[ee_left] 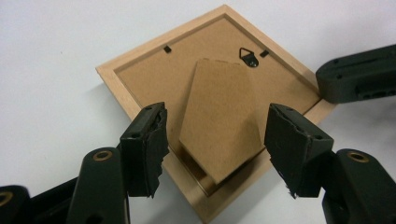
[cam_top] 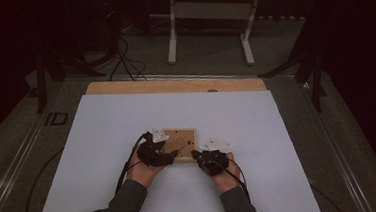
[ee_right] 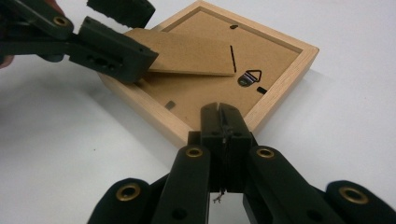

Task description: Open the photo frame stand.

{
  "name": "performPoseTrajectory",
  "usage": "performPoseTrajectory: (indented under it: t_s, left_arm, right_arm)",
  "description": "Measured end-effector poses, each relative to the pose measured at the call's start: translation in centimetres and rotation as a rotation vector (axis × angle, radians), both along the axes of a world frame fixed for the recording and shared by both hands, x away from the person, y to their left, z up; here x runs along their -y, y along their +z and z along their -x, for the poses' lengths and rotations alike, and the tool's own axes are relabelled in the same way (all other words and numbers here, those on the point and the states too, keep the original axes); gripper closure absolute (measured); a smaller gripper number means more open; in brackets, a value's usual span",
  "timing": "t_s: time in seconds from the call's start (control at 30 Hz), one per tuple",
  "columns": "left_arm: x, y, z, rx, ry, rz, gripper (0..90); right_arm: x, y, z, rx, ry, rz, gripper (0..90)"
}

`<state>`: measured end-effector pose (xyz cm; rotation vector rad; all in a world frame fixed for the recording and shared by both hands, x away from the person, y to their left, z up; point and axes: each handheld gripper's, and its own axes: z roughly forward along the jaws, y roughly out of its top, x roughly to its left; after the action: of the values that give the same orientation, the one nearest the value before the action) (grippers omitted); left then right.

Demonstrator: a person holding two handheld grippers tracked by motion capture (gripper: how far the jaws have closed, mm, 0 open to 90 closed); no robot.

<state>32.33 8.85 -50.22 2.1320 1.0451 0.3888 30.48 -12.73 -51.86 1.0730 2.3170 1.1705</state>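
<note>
1. Left gripper [ee_left: 215,144]: jaws wide apart, one on each side of the stand [ee_left: 219,119] at lower centre of the left gripper view; the pads do not touch it.
2. Right gripper [ee_right: 220,116]: jaws closed together, nothing between them, tips over the frame's [ee_right: 280,79] near edge at centre of the right gripper view.
3. Frame: lies back up on the white sheet [cam_top: 103,142], centre of the high view, between both grippers.
4. Stand: tilted up off the back panel.
5. Hanger [ee_right: 250,77]: on the back, near one edge.

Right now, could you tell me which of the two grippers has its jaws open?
The left gripper: its jaws stand apart on either side of the frame's easel stand. The right gripper is shut.
</note>
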Motion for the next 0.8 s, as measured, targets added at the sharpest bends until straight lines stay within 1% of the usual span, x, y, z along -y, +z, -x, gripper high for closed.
performPoseTrajectory:
  t_s: [0.03, 0.07, 0.1, 0.13, 0.23, 0.3, 0.33, 0.47, 0.5, 0.6, 0.63, 0.8]
  left_arm:
    - [0.00, 0.00, 0.00, 0.000, 0.000, 0.000, 39.4]
    - [-0.16, -0.11, 0.12, -0.012, 0.005, 0.016, 39.6]
    - [-0.16, -0.11, 0.12, -0.012, 0.005, 0.016, 39.6]
    - [-0.30, -0.19, 0.25, -0.018, 0.005, 0.000, 39.6]
    - [-0.51, -0.35, 0.37, -0.030, 0.000, -0.012, 39.8]
    - [-0.61, -0.37, 0.44, -0.030, 0.003, -0.009, 40.2]
    - [-0.78, -0.34, 0.48, -0.042, 0.008, -0.007, 41.7]
    - [-0.85, -0.31, 0.56, -0.057, 0.009, -0.010, 42.7]
    - [-0.77, -0.25, 0.69, -0.050, 0.007, -0.021, 44.2]
    - [-0.72, -0.16, 0.79, -0.045, 0.003, -0.029, 46.5]
    - [-0.69, -0.03, 0.92, -0.043, -0.003, -0.022, 50.8]
    - [-0.75, 0.10, 0.86, -0.049, 0.008, -0.007, 53.0]
  right_arm:
    - [0.00, 0.00, 0.00, 0.000, 0.000, 0.000, 89.4]
    - [0.00, 0.00, 0.00, 0.000, 0.000, 0.000, 89.2]
    - [0.00, 0.00, 0.00, 0.000, 0.000, 0.000, 89.2]
    - [0.01, 0.00, 0.00, 0.001, 0.001, 0.002, 89.2]
    - [0.02, 0.00, 0.01, 0.001, 0.001, 0.002, 89.1]
    - [0.02, 0.00, 0.01, 0.001, 0.002, 0.002, 89.0]
    - [0.01, -0.01, 0.02, 0.002, 0.002, 0.001, 88.7]
    - [0.01, -0.02, 0.01, 0.005, 0.003, 0.001, 88.5]
    - [0.01, -0.02, 0.03, 0.005, 0.003, 0.001, 88.1]
    - [0.00, -0.03, 0.03, 0.007, 0.003, 0.001, 88.0]
    - [0.01, -0.03, 0.03, 0.007, 0.003, 0.000, 87.8]
    - [0.00, -0.05, 0.02, 0.008, 0.004, -0.001, 87.6]
